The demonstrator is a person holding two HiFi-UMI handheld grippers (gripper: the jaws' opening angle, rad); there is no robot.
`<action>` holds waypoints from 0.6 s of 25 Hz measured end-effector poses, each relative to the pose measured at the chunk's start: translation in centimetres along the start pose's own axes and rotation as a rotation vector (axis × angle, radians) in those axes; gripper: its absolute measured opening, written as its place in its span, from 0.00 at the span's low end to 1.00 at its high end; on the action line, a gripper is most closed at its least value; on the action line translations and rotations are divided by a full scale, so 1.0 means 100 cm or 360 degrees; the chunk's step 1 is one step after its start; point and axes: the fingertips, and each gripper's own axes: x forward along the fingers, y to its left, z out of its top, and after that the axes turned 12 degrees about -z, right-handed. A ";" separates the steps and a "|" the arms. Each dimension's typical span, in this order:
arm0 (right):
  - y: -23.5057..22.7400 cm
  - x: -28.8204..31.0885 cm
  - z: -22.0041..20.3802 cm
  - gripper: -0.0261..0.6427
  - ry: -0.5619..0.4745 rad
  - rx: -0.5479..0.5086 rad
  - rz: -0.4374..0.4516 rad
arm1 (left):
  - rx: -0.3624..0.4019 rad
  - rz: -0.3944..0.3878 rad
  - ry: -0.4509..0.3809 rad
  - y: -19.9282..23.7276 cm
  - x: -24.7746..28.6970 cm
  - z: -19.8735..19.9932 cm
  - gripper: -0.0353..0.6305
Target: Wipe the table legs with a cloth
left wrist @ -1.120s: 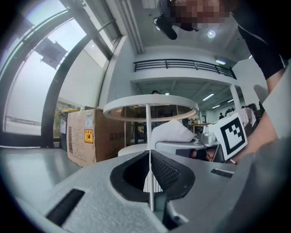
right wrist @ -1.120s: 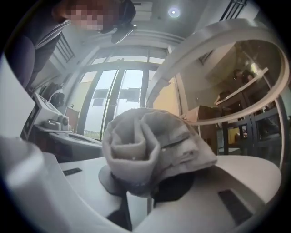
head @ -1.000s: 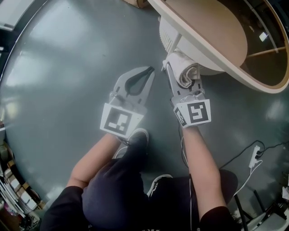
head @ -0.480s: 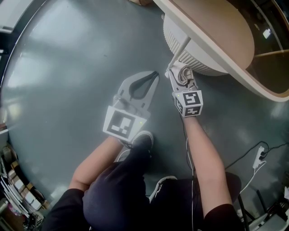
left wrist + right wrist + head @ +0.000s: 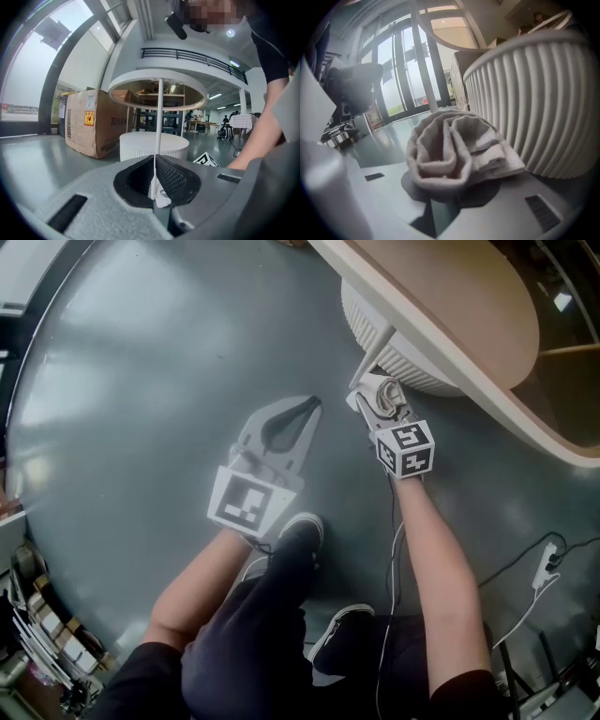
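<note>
**A:** Head view first. Your right tongs (image 5: 375, 390) pinch the rolled cloth (image 5: 384, 399). The roll sits at the foot of the thin white table leg (image 5: 377, 345), which rises just ahead of the jaws.

**B:** Your left tongs (image 5: 312, 405) hang over the floor (image 5: 141, 381) to the left of the right pair. Their jaws are pressed together on nothing, so leave them idle there.

**A:** The left gripper view agrees: tips closed and empty. The leg stands straight ahead of them, running from the ribbed base (image 5: 140, 146) up to the round table top (image 5: 140, 77). A box (image 5: 89, 123) sits ahead and to their left.

**B:** In the right gripper view the cloth bulges thick between the jaws, and the base is close on their right. A slim post stands beyond the roll, and I take it for the leg. I can't tell whether the cloth touches it.

**A:** So bring the fat of the roll against the leg, not the jaw tips.

**B:** Keep your squeeze firm so the roll doesn't slip out. Stroke the whole length between base and top, and turn your wrist to reach round the far side.
</note>
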 end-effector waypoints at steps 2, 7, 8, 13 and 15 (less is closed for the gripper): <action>0.004 -0.025 0.010 0.17 -0.0009 0.0017 0.0066 | -0.0024 -0.0051 0.0012 -0.009 -0.004 0.010 0.07; 0.018 -0.114 0.025 0.17 0.0075 0.0157 0.0166 | -0.0105 -0.0285 0.0106 -0.062 -0.015 0.041 0.06; 0.023 -0.142 0.031 0.17 0.0072 0.0186 0.0180 | -0.0101 -0.0322 0.0131 -0.076 -0.017 0.053 0.06; 0.064 -0.332 0.095 0.17 -0.0093 0.0397 0.0206 | -0.0051 -0.0464 0.0274 -0.157 -0.064 0.133 0.06; 0.077 -0.407 0.150 0.17 -0.0178 0.0472 0.0177 | -0.0076 -0.0522 0.0274 -0.180 -0.092 0.177 0.06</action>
